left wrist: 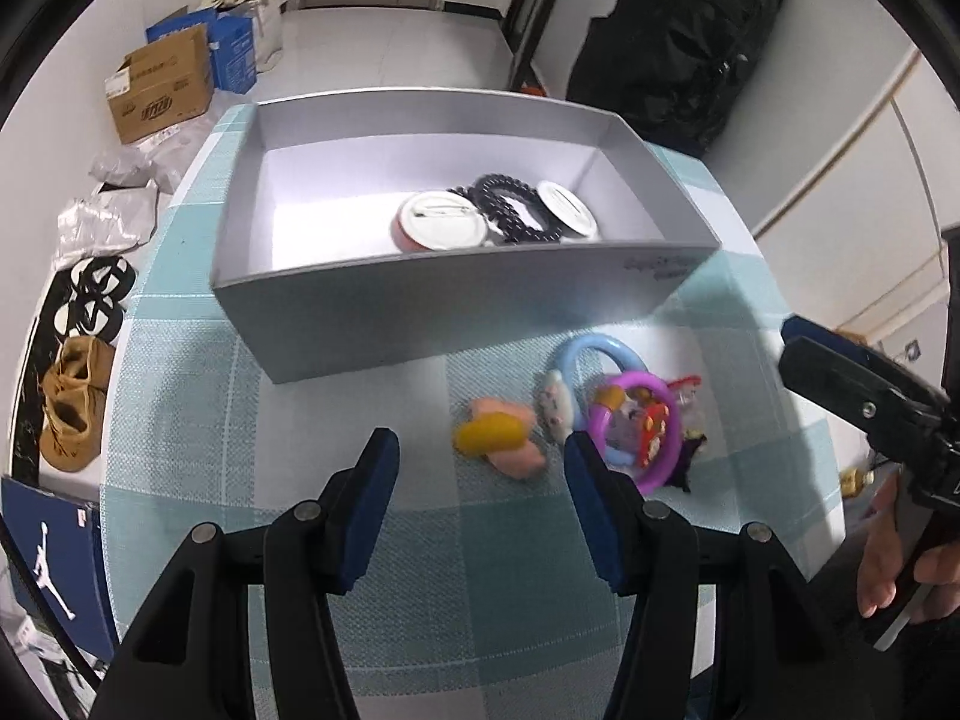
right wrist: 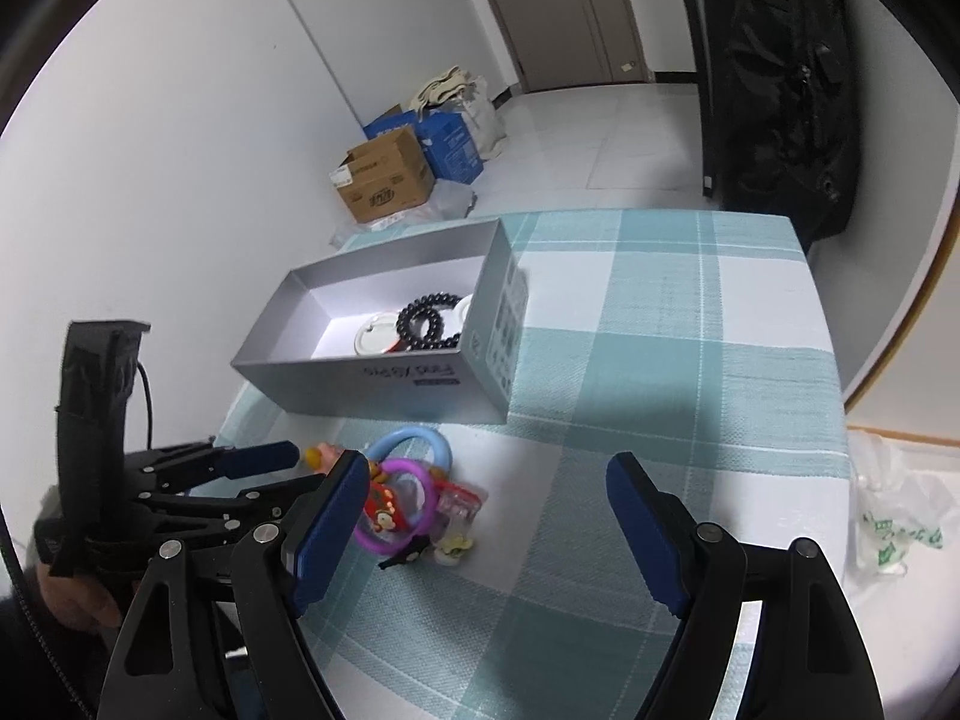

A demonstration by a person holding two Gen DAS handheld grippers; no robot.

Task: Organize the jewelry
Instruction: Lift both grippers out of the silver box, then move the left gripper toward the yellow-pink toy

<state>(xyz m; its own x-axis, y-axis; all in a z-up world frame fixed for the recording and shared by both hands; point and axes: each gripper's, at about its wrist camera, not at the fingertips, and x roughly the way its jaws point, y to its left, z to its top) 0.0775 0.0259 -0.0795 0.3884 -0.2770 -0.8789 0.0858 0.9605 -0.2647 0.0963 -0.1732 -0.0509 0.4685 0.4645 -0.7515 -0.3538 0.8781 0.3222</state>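
On checked cloth (left wrist: 180, 396), before grey box (left wrist: 420, 312): trinket pile (left wrist: 624, 414), yellow-pink clip (left wrist: 498, 441). Left gripper (left wrist: 480, 468) jaws apart, empty, above clip (right gripper (right wrist: 489, 516) likewise). Risk: rings tangle, drag neighbours.

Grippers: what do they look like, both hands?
Both alike: left gripper and right gripper have black angular linkage arms with silver pivot pins and blue pads on the fingers. In the right wrist view, the left one has a black upright handle with a thin black cable.
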